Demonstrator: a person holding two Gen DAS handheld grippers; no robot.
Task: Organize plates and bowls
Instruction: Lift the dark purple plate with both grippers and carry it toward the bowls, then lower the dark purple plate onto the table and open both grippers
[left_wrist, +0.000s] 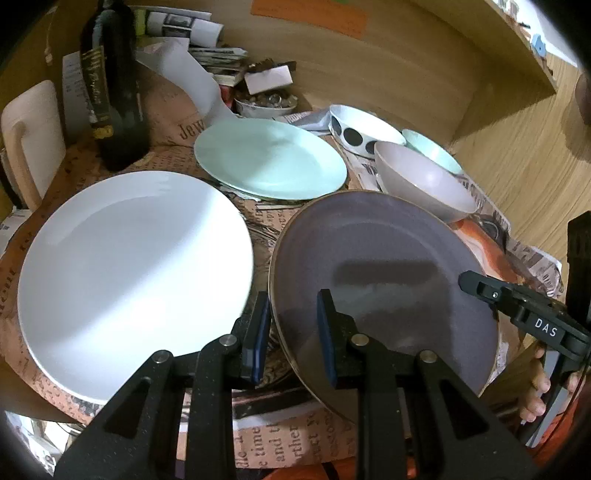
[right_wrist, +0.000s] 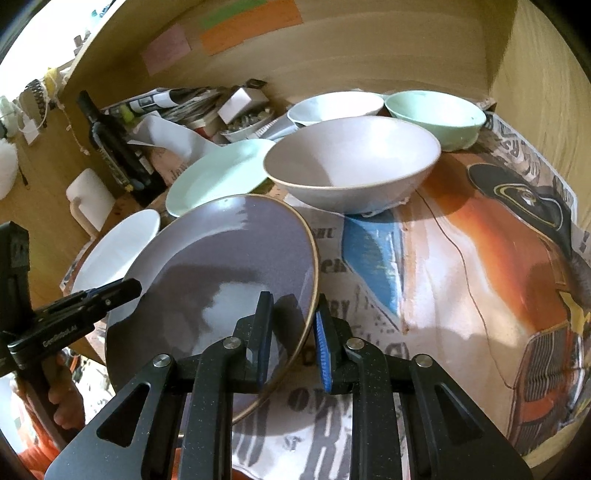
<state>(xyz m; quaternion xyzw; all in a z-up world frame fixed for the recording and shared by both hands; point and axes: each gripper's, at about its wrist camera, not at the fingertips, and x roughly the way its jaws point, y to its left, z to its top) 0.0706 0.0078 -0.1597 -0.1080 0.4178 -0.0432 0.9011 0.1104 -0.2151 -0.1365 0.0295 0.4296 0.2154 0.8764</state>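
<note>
Two hand-held grippers, left (left_wrist: 291, 332) and right (right_wrist: 293, 339), clamp the grey plate (left_wrist: 384, 288) (tilted); uneven lowering could knock the white plate (left_wrist: 133, 277).

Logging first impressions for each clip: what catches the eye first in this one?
The grey-purple plate dominates, held tilted by both grippers, left gripper and right gripper, each clamped on an opposite rim. Beside it lies a white plate, with a mint plate and a beige bowl behind.
</note>
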